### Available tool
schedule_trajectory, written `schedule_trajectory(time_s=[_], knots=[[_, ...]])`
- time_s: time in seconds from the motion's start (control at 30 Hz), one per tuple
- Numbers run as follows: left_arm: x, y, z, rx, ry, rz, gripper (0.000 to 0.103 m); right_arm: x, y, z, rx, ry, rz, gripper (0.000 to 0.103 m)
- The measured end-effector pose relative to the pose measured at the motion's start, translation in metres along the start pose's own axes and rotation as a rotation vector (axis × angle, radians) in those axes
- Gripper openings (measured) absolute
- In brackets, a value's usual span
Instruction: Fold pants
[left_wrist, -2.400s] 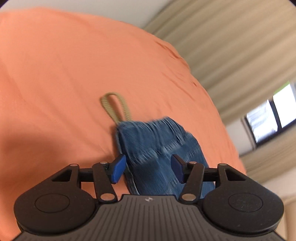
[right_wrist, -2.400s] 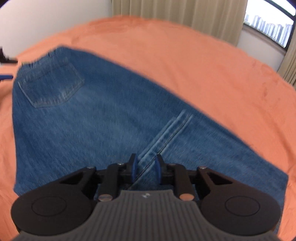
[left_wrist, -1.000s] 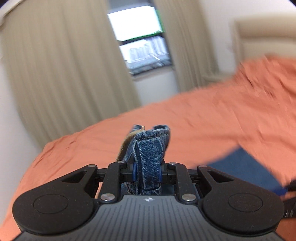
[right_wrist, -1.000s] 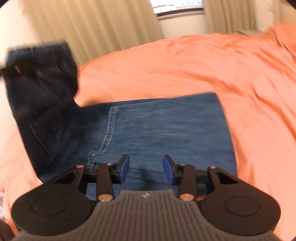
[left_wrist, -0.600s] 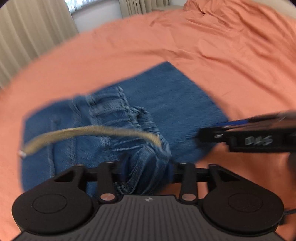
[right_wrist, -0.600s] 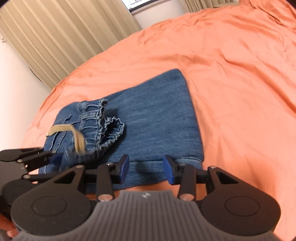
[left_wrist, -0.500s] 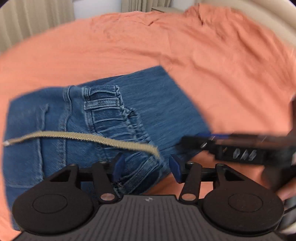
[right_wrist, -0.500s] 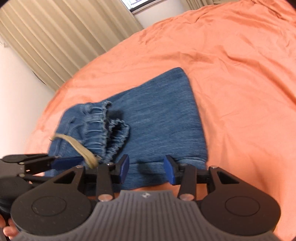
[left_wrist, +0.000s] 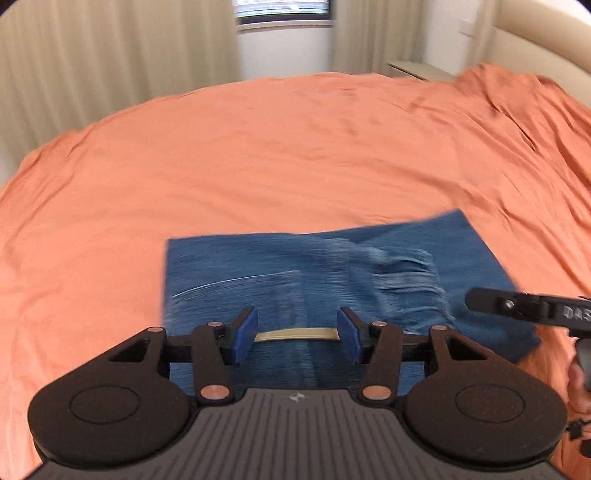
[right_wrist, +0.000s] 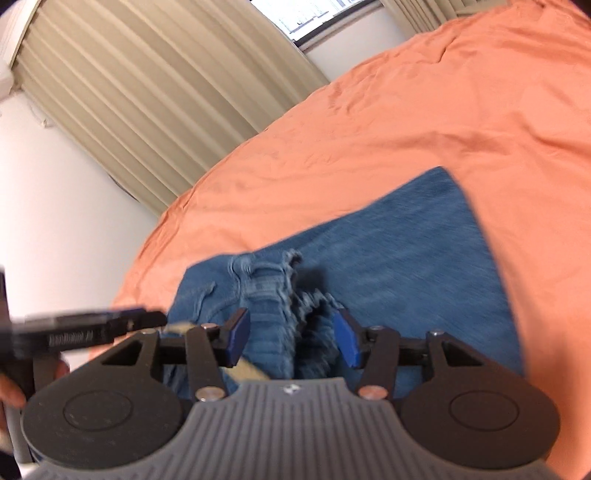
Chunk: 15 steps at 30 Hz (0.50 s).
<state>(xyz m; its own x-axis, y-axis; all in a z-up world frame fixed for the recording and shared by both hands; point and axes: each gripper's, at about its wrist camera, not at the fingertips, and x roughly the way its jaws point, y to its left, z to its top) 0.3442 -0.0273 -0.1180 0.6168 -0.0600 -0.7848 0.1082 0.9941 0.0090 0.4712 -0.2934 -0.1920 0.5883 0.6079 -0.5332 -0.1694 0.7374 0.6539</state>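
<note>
The blue denim pants (left_wrist: 295, 273) lie folded into a rough rectangle on the orange bed sheet (left_wrist: 258, 147). Their gathered waistband (left_wrist: 406, 280) lies on top at the right, and a tan drawstring (left_wrist: 297, 334) runs between my left fingers. My left gripper (left_wrist: 297, 334) is open just above the pants' near edge. My right gripper (right_wrist: 291, 338) is open and hovers over the ruffled waistband (right_wrist: 273, 291); the pants (right_wrist: 424, 258) stretch away to the right. The right gripper's body shows at the right edge of the left wrist view (left_wrist: 532, 312).
The orange sheet (right_wrist: 406, 110) covers the whole bed, with wrinkles at the far right. Beige curtains (right_wrist: 147, 92) and a window (left_wrist: 282, 11) stand behind the bed. A beige headboard (left_wrist: 535, 44) is at the far right.
My left gripper carried the waistband over onto the folded legs, let it go and opened. My right gripper let go earlier and has moved over the waistband.
</note>
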Motion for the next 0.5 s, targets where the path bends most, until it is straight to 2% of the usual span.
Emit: schedule_trajectory(time_s=[0.1, 0.2, 0.27, 0.3, 0.33, 0.4, 0.43, 0.5], knots=[[0.005, 0.026, 0.001, -0.059, 0.011, 0.002, 0.059, 0.034, 0.007, 0.016, -0.014, 0.034, -0.048, 0.048], [0.001, 0.055, -0.002, -0.084, 0.011, 0.033, 0.059, 0.063, 0.006, 0.026, 0.023, 0.078, -0.028, 0.046], [-0.001, 0.071, -0.007, -0.114, 0.014, 0.031, 0.059, 0.078, 0.005, 0.028, 0.056, 0.113, -0.025, 0.038], [-0.002, 0.077, -0.010, -0.125, 0.016, 0.030, 0.059, 0.079, 0.006, 0.028, 0.072, 0.117, -0.020, 0.028], [-0.003, 0.083, -0.012, -0.133, 0.017, 0.029, 0.059, 0.077, 0.008, 0.030, 0.081, 0.115, -0.011, 0.020], [0.000, 0.090, -0.013, -0.144, 0.013, 0.013, 0.057, 0.061, 0.019, 0.035, 0.105, 0.102, 0.023, 0.012], [-0.001, 0.093, -0.014, -0.152, 0.009, -0.006, 0.052, 0.049, 0.027, 0.037, 0.108, 0.093, 0.042, 0.011], [0.001, 0.096, -0.012, -0.171, 0.004, -0.057, 0.050, 0.019, 0.047, 0.041, 0.098, 0.053, 0.084, 0.010]])
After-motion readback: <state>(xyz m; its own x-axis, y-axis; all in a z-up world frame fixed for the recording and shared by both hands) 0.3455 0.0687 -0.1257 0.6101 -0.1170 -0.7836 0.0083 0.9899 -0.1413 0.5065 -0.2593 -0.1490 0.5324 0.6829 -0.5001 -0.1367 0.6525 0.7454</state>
